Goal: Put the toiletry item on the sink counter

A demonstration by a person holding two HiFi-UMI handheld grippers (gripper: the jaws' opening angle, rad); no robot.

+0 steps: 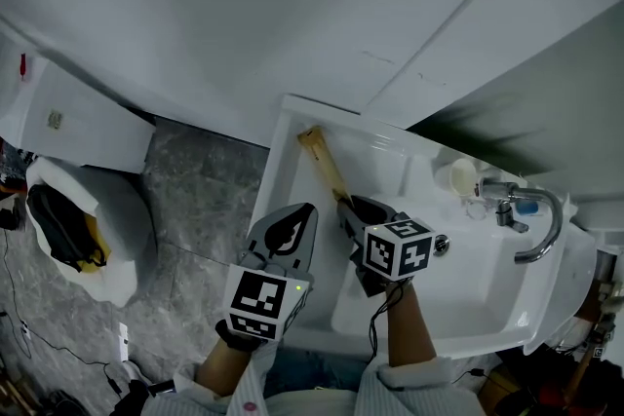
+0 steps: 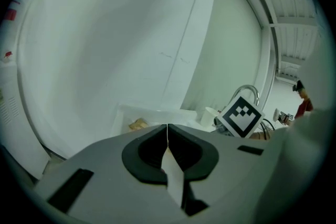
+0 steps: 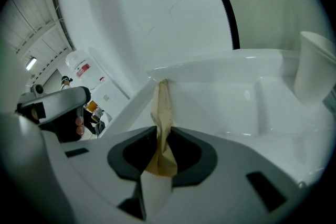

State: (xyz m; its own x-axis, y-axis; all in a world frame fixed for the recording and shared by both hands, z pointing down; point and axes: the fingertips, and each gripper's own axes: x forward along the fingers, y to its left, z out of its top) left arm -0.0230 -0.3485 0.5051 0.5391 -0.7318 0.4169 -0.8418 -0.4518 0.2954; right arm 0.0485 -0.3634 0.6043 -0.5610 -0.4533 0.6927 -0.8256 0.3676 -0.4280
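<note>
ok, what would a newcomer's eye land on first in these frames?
The long tan packet pinched in the right gripper, its far end up at the back left corner of the white sink. Beside it, the left gripper hangs shut and empty over the sink's left edge. To the right are a chrome faucet and a white cup on the ledge behind the basin.

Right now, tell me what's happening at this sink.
A person works two handheld grippers over a white sink. The right gripper is clamped on a long tan packet, whose far end reaches the far left corner of the counter. The left gripper hangs beside it, jaws together, empty.
</note>
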